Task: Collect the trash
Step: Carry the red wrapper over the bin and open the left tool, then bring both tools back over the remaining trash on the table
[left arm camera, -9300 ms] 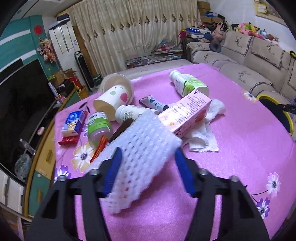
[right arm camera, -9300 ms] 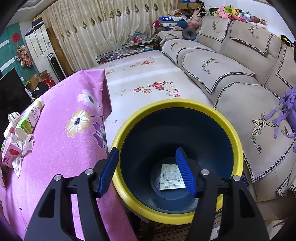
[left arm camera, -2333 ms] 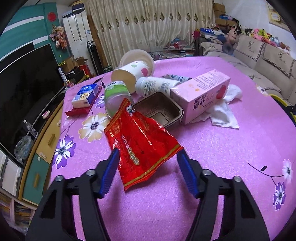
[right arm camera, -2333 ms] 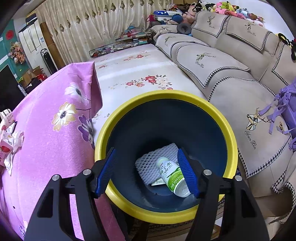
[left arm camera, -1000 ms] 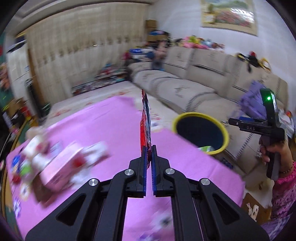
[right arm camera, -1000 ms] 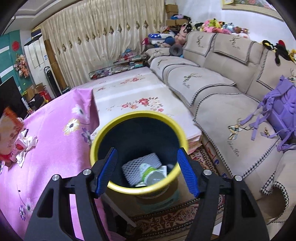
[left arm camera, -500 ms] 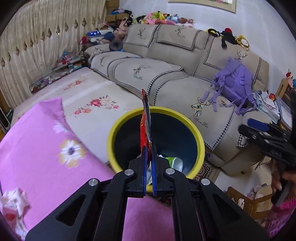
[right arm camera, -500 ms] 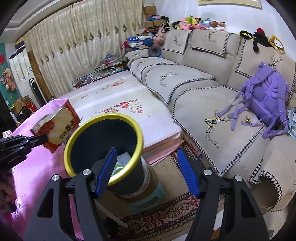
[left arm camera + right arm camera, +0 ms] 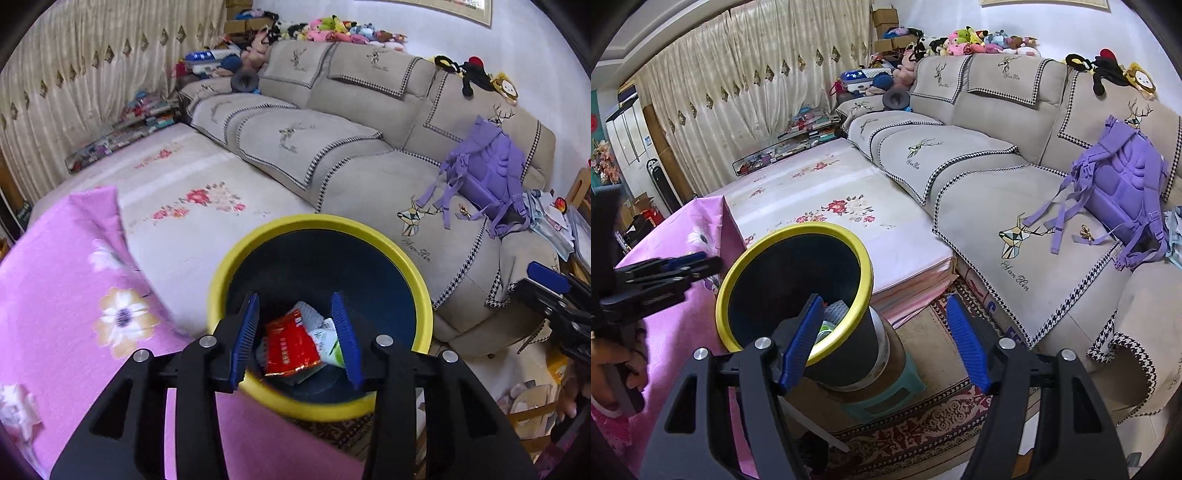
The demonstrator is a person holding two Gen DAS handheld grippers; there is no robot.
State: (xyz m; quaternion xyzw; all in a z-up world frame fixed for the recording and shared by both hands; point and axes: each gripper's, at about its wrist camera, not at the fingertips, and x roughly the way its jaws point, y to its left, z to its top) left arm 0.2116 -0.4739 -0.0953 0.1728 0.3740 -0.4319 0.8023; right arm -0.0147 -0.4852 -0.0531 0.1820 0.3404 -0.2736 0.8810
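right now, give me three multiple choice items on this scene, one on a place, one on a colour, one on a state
1. Where is the red foil snack wrapper?
A. on the pink tablecloth
B. inside the dark blue bin
C. on the sofa

2. What colour is the rim of the dark blue plastic bin?
A. yellow
B. green
C. white

3. How do the fingers of the left gripper stand?
A. shut on the wrapper
B. shut on nothing
C. apart, holding nothing

Answers:
1 B, the wrapper lies on the other trash at the bin's bottom.
2 A, a yellow band rings the bin's mouth.
3 C, the blue fingers have just been opening, and nothing is between them; the wrapper lies far below.
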